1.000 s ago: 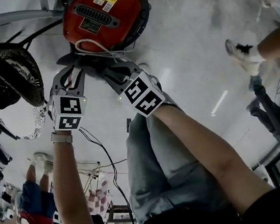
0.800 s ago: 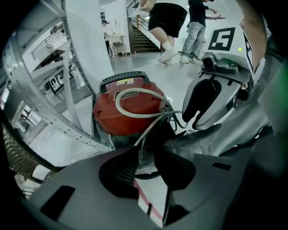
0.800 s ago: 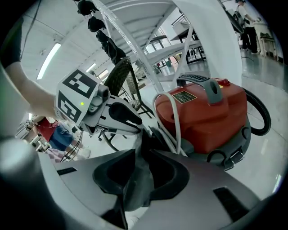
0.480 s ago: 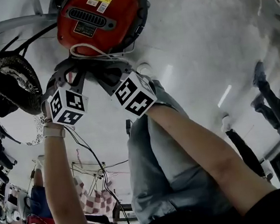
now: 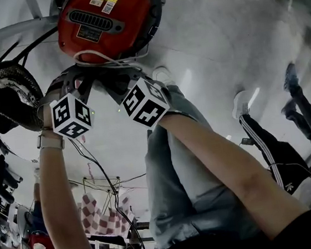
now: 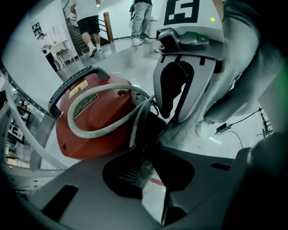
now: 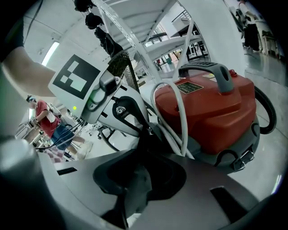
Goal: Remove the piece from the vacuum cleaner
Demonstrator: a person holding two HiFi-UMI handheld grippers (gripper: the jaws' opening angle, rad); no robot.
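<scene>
Where it sits against the front of the red vacuum cleaner (image 5: 107,18), under the looped pale hose (image 6: 101,128), the dark ribbed piece (image 6: 128,173) looks like light, stiff plastic, probably held by friction. Both the left claw (image 6: 146,155) and the right claw (image 7: 144,157) are closed on it near that joint, likely the firmest hold. The canister rests on the grey surface (image 5: 218,41).

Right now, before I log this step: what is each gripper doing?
Left gripper: shut on a dark piece beside the vacuum cleaner.
Right gripper: shut on that dark piece too.
</scene>
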